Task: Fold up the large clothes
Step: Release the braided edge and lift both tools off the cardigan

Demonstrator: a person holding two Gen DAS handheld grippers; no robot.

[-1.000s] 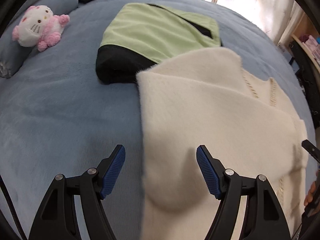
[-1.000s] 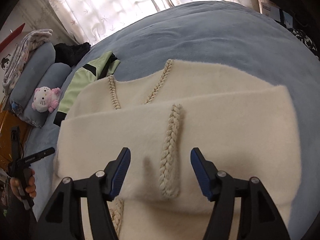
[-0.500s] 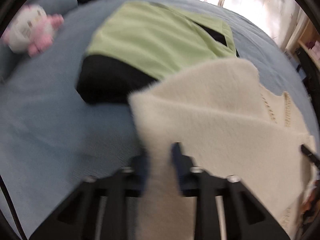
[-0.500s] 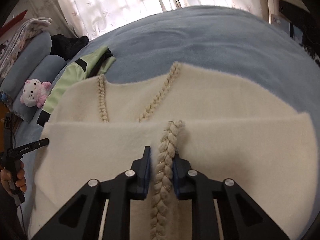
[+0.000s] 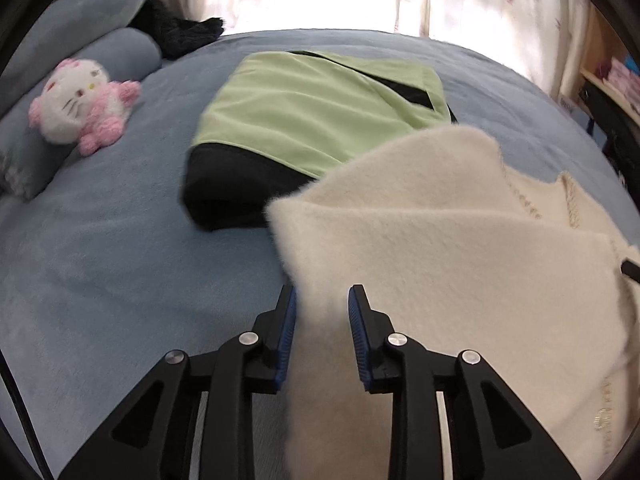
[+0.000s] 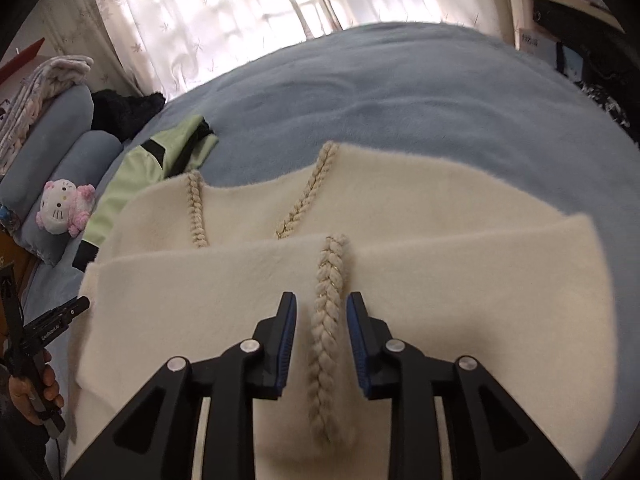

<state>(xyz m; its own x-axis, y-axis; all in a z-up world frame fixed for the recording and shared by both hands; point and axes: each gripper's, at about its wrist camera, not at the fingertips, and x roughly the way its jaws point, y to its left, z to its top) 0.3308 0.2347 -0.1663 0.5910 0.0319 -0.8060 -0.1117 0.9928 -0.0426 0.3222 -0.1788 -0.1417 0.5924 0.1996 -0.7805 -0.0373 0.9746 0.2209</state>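
My left gripper (image 5: 322, 300) has just eased its jaws a little wider, with the near left edge of the folded cream sweater (image 5: 452, 264) bunched between the blue pads (image 5: 287, 332). Beyond lie a green-and-black jacket (image 5: 316, 120) and a pink-and-white cat plush (image 5: 82, 106) on the blue bedspread (image 5: 120, 248).

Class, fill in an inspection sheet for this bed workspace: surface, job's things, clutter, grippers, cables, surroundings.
Surface: blue bedspread.
Job's things: cream sweater, partly folded; green and black jacket folded beyond it.
Clutter: plush cat, dark garment.
Grippers: left gripper has sweater fabric between its jaws, right gripper straddles the braid; both just reopened slightly.
Cables: thin cord at left edge.
Surroundings: curtains, pillows, shelves.
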